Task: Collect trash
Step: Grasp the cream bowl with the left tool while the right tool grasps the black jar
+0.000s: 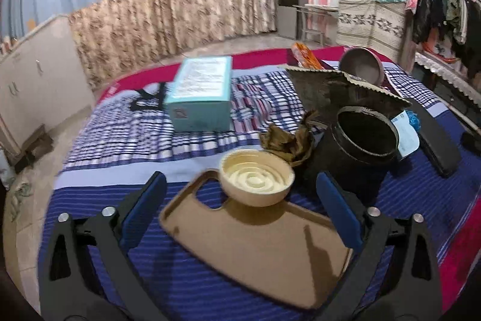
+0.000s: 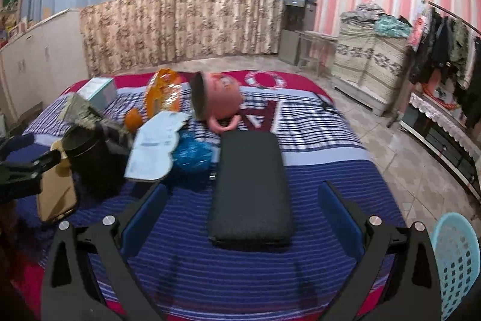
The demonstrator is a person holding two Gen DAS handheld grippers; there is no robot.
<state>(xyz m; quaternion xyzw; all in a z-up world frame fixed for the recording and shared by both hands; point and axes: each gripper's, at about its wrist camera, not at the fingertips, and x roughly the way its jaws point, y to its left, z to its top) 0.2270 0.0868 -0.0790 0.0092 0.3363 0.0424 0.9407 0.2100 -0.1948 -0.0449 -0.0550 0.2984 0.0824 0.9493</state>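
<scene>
Near the bed's (image 1: 126, 245) front edge, the left hand-held gripper (image 1: 240, 200) hangs wide over a tan phone case (image 1: 255, 248) and cream lid (image 1: 257, 181). The right hand-held gripper (image 2: 243, 209), also wide and empty, frames a black case (image 2: 251, 188). Behind, crumpled wrapper (image 1: 285, 142) leans on a black canister (image 1: 357, 146); reaching for it may topple that.
</scene>
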